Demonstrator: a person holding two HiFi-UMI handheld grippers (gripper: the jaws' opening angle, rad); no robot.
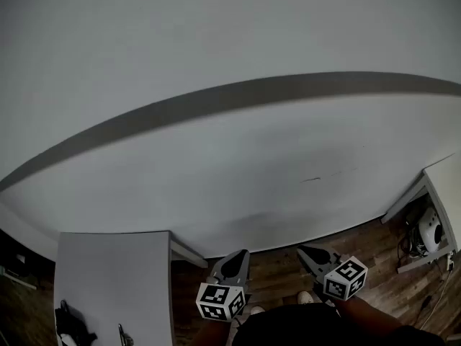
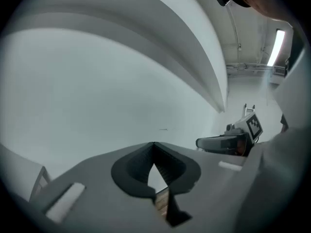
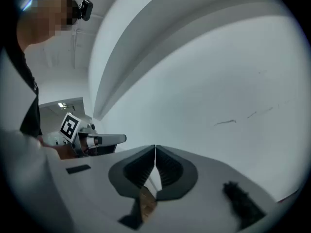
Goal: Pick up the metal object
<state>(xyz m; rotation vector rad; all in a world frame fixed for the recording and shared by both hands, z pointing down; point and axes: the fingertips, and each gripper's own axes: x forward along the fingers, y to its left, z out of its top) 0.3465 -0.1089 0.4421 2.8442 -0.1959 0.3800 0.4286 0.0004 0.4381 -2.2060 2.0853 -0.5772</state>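
The pick looks not yet begun: the left gripper (image 1: 236,259) and right gripper (image 1: 306,251), both pressed shut on nothing, face a bare wall (image 1: 230,164), while what may be the metal object (image 1: 124,335) lies on the grey table (image 1: 108,280) near left, so the next move calls for turning left and opening.

A white wall (image 1: 216,171) fills the view ahead and bars any reach forward. Between it and the person runs a strip of bare wooden floor (image 1: 277,269), where the left gripper (image 1: 233,263) and right gripper (image 1: 311,254) hang near each other with a gap between them. A table (image 1: 108,272) stands at the left (small dark things (image 1: 72,330) crowd its near end). A desk (image 1: 445,182) closes off the right, with a white device (image 1: 431,233) beneath it.
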